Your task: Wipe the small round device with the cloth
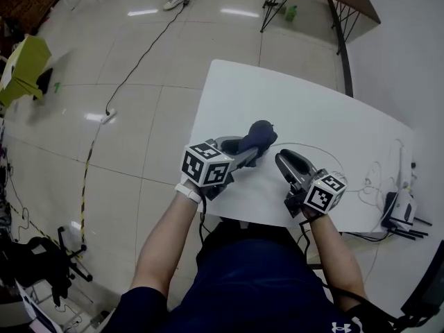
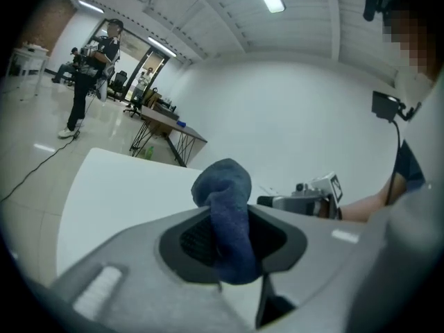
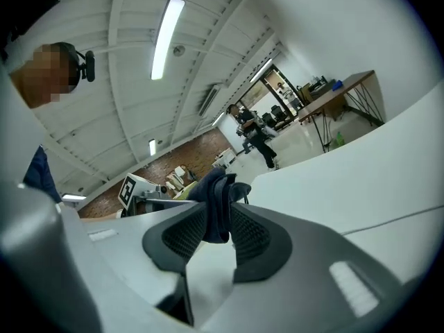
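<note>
Cloth (image 1: 261,134) clamped between fingers of left gripper (image 1: 254,151) over table (image 1: 312,109) — fingers of right gripper (image 1: 280,157) slightly apart just beside, gripping nothing. Small round device not made out; wiping seemingly yet to start.

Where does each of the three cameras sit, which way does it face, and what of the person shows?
Head view: on the head, facing steeply down at the table; left forearm, right forearm, torso.
Left gripper view: on the left gripper, facing across the table; cloth between its jaws, right forearm.
Right gripper view: on the right gripper, facing the cloth; a sleeve.
Shared: both gripper views show the cloth and the other gripper.
</note>
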The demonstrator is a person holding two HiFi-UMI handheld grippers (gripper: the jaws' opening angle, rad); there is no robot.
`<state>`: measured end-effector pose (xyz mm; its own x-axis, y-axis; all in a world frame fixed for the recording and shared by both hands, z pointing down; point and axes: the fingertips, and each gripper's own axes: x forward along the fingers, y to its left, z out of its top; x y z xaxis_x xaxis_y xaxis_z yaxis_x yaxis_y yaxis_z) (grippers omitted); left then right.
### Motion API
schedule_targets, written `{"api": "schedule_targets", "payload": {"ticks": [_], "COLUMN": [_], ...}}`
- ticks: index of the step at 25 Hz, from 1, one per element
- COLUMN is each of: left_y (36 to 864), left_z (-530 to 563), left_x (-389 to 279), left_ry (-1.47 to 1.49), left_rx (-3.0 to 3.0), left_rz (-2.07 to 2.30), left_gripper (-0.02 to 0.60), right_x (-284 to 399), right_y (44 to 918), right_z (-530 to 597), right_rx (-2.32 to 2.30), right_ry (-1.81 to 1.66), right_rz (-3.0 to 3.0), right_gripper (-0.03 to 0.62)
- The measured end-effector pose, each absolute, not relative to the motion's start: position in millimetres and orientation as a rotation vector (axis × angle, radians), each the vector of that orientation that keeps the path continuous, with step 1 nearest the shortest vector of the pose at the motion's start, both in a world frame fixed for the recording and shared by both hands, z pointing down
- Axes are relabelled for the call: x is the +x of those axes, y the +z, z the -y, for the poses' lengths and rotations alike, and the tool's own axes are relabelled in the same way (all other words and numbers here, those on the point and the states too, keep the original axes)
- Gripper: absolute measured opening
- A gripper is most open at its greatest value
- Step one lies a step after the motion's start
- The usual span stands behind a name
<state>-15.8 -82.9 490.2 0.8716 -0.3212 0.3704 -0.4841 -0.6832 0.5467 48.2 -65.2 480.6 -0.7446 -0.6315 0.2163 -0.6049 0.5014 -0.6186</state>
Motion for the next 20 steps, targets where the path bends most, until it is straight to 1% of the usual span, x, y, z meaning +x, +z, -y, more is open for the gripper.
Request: {"api": "schedule_targets", "payload": {"ticks": [7,13,20], "left_y": [520,536,554], "left_z": [89,98,106], "left_x": [-3,-12,-37], "left_ry": [0.567,0.596,0.619], "left_rx": [2.345,2.285,2.231], "left_rz": [0.601,0.645,0.673], "left_gripper": [0.104,0.104,0.104], "right_x": [77,91,89], "right_y": [499,514,525], "right_z": [64,58,49], "right_rx": [-1.165,-1.185,-1.183], "right_ry": [-1.136,-1.190,-1.236], "right_rz": [-2.620,-2.579,-2.601], "right_gripper": [0.100,0.094,0.094]}}
